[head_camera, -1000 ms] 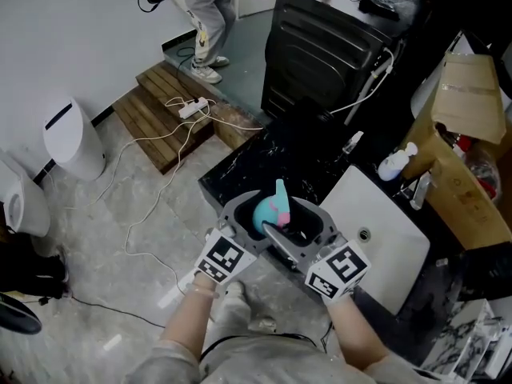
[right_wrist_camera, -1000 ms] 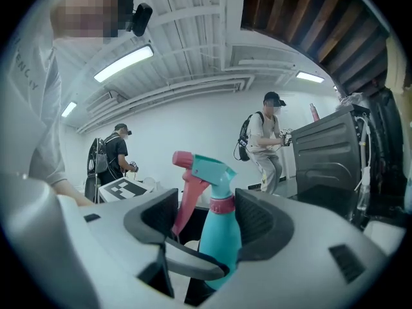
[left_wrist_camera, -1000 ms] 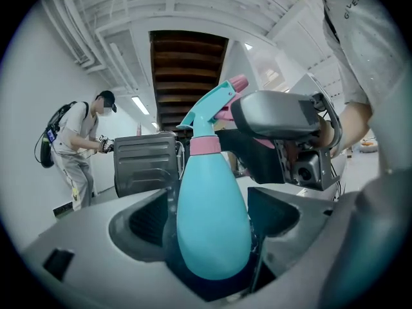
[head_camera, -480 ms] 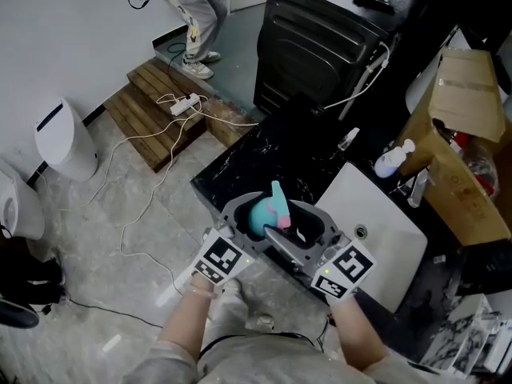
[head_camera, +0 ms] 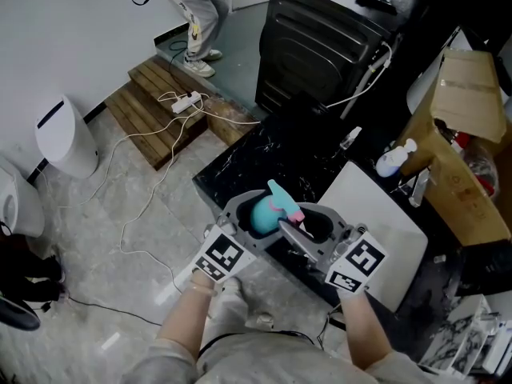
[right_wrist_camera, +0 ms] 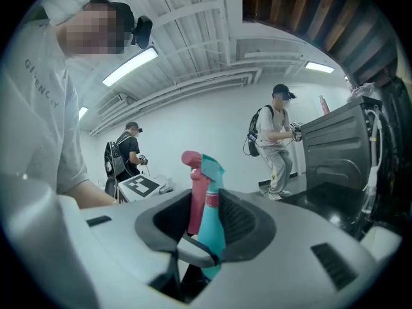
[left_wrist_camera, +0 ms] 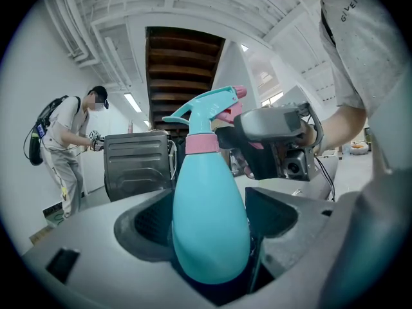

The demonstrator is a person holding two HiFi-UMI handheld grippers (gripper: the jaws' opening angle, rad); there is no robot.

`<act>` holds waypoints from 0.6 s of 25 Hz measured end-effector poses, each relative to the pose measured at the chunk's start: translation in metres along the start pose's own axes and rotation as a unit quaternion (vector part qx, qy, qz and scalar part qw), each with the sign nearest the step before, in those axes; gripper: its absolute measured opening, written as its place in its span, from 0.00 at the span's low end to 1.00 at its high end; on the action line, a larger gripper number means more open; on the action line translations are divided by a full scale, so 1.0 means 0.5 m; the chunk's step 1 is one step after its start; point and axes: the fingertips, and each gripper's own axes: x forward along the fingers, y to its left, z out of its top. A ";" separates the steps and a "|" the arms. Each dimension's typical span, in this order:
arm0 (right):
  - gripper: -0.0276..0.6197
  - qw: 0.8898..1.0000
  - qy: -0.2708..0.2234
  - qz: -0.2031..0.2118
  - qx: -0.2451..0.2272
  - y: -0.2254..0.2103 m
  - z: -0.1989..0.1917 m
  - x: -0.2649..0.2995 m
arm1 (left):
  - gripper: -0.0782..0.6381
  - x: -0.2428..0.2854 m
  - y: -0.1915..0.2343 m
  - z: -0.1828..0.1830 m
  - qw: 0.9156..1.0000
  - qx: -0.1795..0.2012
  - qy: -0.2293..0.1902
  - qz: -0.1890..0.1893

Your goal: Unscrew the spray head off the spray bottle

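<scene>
A teal spray bottle (head_camera: 261, 213) with a pink collar and trigger is held in front of me above the counter's edge. My left gripper (head_camera: 250, 211) is shut on its round body (left_wrist_camera: 209, 217), which fills the space between the jaws. The spray head (head_camera: 283, 201) sticks up past it. My right gripper (head_camera: 298, 224) comes in from the right, and its jaws have just been closing. The spray head (right_wrist_camera: 205, 185) stands between them, with the pads against the pink trigger and the teal neck. The right gripper (left_wrist_camera: 277, 140) faces the left gripper view.
Below the grippers is a black marble counter (head_camera: 272, 154) with a white sink (head_camera: 376, 206) at the right. A white pump bottle (head_camera: 396, 160), a cardboard box (head_camera: 468, 126) and a black machine (head_camera: 320, 46) stand behind. Cables, wooden steps (head_camera: 160, 102) and a white bin (head_camera: 64, 138) are on the floor at the left.
The right gripper's jaws have narrowed onto the spray head and its marker cube has shifted a little right. The spray head's nozzle now leans right. The left gripper and bottle have stayed put.
</scene>
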 end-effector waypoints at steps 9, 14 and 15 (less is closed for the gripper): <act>0.21 0.999 0.003 -0.042 -0.005 -0.035 -0.003 -0.050 | 0.61 -0.002 0.000 0.000 1.000 -0.001 0.003 0.002; 0.21 0.998 -0.001 -0.063 0.001 -0.055 -0.008 -0.064 | 0.61 -0.002 -0.001 0.000 1.000 -0.003 0.005 0.002; 0.21 0.998 -0.002 -0.069 0.002 -0.062 -0.008 -0.065 | 0.61 -0.001 -0.001 -0.001 1.000 -0.003 0.005 0.001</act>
